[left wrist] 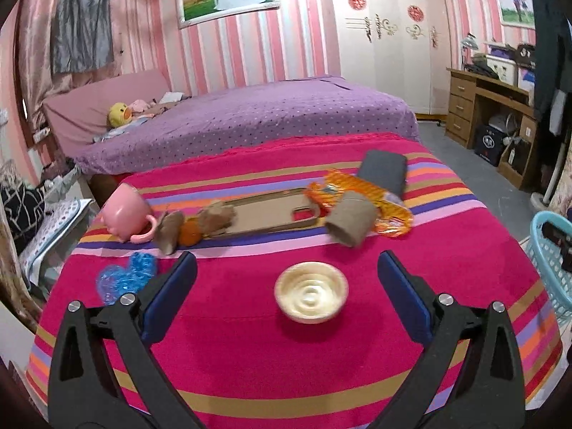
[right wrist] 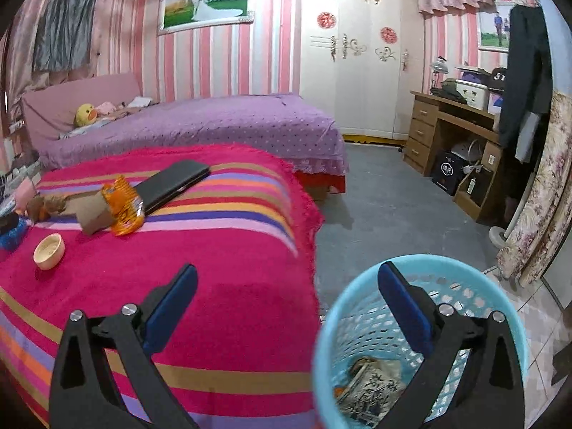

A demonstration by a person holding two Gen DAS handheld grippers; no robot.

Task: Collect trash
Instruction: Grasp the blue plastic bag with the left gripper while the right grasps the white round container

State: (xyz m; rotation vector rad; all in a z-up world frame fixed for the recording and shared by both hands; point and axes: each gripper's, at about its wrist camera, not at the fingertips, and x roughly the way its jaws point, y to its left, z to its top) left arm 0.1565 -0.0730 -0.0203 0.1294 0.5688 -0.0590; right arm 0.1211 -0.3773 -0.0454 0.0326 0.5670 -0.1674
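Observation:
On the striped red cloth lie a cream paper cup, a cardboard tube, an orange snack wrapper, crumpled brown paper, a second tube, an orange peel and a flat cardboard piece. My left gripper is open and empty, just short of the cup. My right gripper is open and empty, at the table's right edge above a light blue trash basket that holds crumpled paper. The cup, tube and wrapper also show in the right wrist view.
A pink mug, a blue heart-shaped thing and a black case also lie on the cloth. A purple bed stands behind the table. A wooden desk stands at the right wall. The basket stands right of the table.

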